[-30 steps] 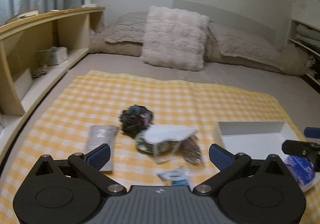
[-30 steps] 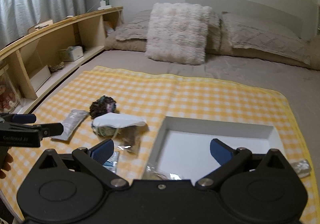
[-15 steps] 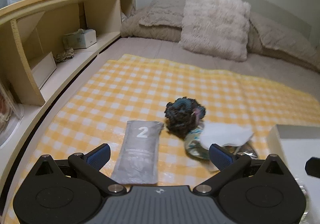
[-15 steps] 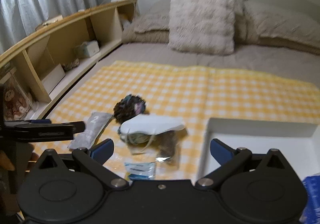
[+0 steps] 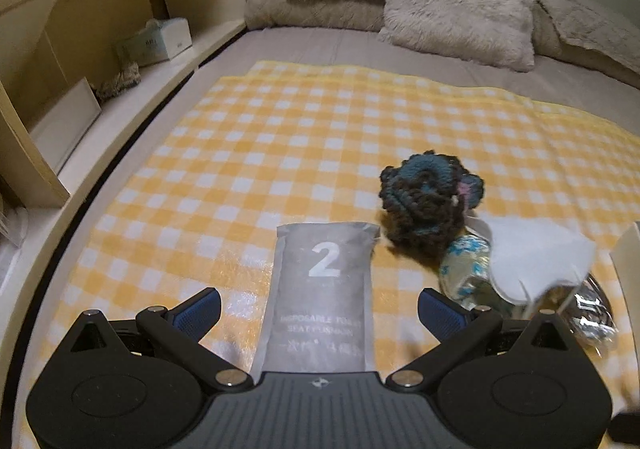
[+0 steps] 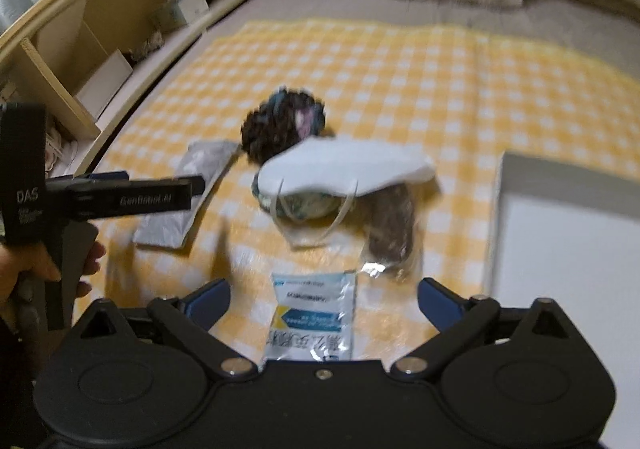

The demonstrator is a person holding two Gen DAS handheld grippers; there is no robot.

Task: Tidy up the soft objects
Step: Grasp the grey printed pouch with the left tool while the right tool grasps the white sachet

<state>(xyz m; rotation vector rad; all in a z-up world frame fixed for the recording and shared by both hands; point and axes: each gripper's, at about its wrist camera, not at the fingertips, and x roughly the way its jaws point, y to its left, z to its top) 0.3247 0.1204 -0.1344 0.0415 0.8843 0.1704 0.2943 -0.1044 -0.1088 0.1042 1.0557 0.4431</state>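
Left claw [image 5: 319, 307] is spread around the grey packet [image 5: 323, 297]; right claw [image 6: 323, 299], also spread, hovers over a blurred, probably plastic, blue-white sachet [image 6: 312, 319].

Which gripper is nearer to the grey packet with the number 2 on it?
Left. The left gripper is open with the grey packet lying between its fingers. The right gripper is off to the packet's right, over a blue-and-white sachet.

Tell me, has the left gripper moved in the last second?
Yes. The left gripper swung left and closer, judged against the checked cloth, and now straddles the grey packet.
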